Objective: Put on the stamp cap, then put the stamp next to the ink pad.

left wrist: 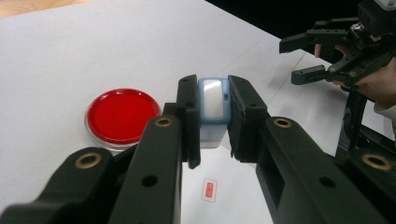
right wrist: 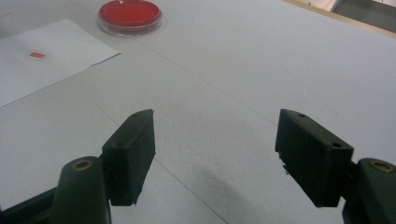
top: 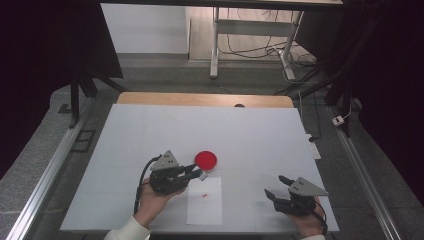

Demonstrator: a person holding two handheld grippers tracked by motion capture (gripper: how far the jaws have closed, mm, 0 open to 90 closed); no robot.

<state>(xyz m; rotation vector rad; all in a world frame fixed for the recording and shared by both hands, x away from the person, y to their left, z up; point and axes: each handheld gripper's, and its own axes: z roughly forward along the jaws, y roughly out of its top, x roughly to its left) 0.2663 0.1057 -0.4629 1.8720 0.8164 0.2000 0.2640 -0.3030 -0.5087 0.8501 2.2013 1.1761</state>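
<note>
Left claw (left wrist: pixel 212 116) around blue stamp (left wrist: pixel 213 105).

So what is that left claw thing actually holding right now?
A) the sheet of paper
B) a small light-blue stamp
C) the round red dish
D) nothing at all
B: in the left gripper view the left gripper has its jaws shut on the small light-blue stamp, while the red ink pad dish sits apart on the table and the paper lies below.

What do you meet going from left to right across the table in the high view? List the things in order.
Left gripper holding a stamp → sheet of paper → right gripper.
</note>
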